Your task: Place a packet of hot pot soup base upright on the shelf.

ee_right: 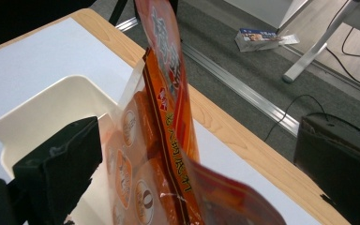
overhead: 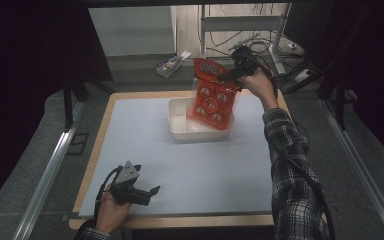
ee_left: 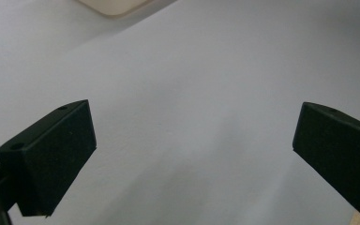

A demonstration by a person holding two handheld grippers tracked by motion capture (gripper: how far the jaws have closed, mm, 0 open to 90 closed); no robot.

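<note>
An orange snack bag (overhead: pixel 211 97) with round pictures stands tilted in a white bin (overhead: pixel 179 125) at the table's far middle, its lower end inside the bin. My right gripper (overhead: pixel 233 75) is at the bag's top edge. In the right gripper view its jaws stand wide apart on either side of the bag (ee_right: pixel 168 136), neither one pressing it, with the bin (ee_right: pixel 42 108) below. My left gripper (overhead: pixel 147 192) is held open near the front left edge, low over the white sheet (ee_left: pixel 192 70), with nothing between its fingers (ee_left: pixel 51 154).
A corner of the bin (ee_left: pixel 115 7) lies far ahead of the left gripper. Beyond the wooden table edge (ee_right: pixel 234 131), a small box (overhead: pixel 172 64) lies on the floor, with cables and a metal frame leg (overhead: pixel 280 45) nearby.
</note>
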